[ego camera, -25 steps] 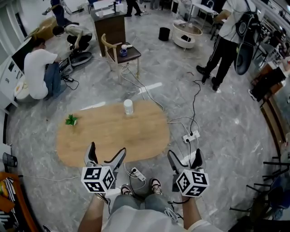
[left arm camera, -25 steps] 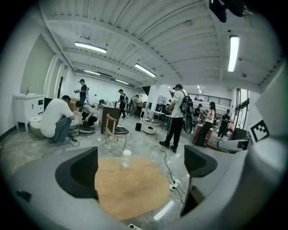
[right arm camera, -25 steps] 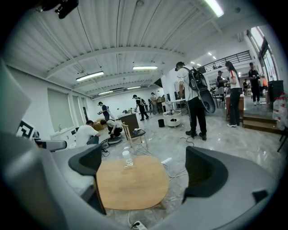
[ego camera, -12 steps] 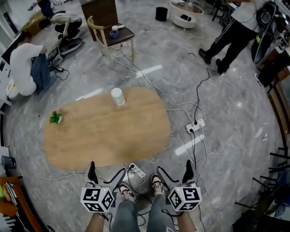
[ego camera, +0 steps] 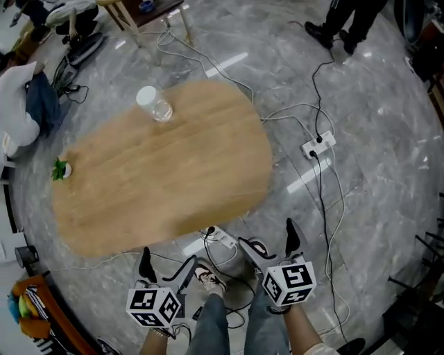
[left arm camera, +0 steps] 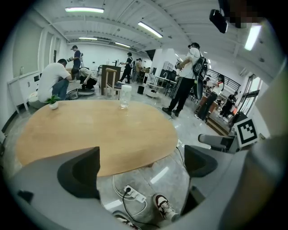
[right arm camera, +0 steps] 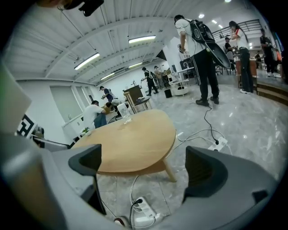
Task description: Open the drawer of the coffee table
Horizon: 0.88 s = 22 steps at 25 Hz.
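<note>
Nothing opened yet: oval light-wood coffee table at twelve o'clock, drawer out of sight; left gripper and right gripper hover short of it, jaws apart, empty.

Lab-like open hall: marble floor, strip lights, trailing cables, scattered workers.

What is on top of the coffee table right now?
A white-lidded clear jar and a small potted plant stand on the coffee table. Its top covers whatever lies beneath; no drawer shows.
</note>
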Motion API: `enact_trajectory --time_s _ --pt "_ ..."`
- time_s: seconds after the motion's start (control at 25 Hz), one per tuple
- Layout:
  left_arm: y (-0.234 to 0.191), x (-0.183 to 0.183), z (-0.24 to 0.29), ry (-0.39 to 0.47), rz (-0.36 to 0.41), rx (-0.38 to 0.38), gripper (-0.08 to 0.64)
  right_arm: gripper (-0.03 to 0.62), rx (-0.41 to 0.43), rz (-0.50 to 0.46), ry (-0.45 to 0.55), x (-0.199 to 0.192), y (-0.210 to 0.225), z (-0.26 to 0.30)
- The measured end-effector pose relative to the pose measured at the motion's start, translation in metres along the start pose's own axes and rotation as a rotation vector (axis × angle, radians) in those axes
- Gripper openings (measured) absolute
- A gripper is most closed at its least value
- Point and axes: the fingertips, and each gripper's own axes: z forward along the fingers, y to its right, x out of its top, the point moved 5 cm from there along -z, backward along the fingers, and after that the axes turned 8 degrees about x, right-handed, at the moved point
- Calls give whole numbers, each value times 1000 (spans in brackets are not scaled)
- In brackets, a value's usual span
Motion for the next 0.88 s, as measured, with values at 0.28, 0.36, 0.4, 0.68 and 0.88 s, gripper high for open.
enact_trajectory --time_s 0.28,0.36,0.4,0.68,0.88 --pt "10 -6 19 -38 52 -4 577 578 98 -53 -56 -30 31 28" --pt "14 -7 24 -47 58 0 576 571 137 -79 -86 -39 38 35" --pt "16 -8 26 -53 60 3 576 569 154 -91 -99 -43 42 38" --pt "42 -14 45 -94 85 -2 576 558 280 -162 -195 -73 72 67" --pt "60 -14 58 -105 111 -12 575 511 381 -223 -204 -78 81 84"
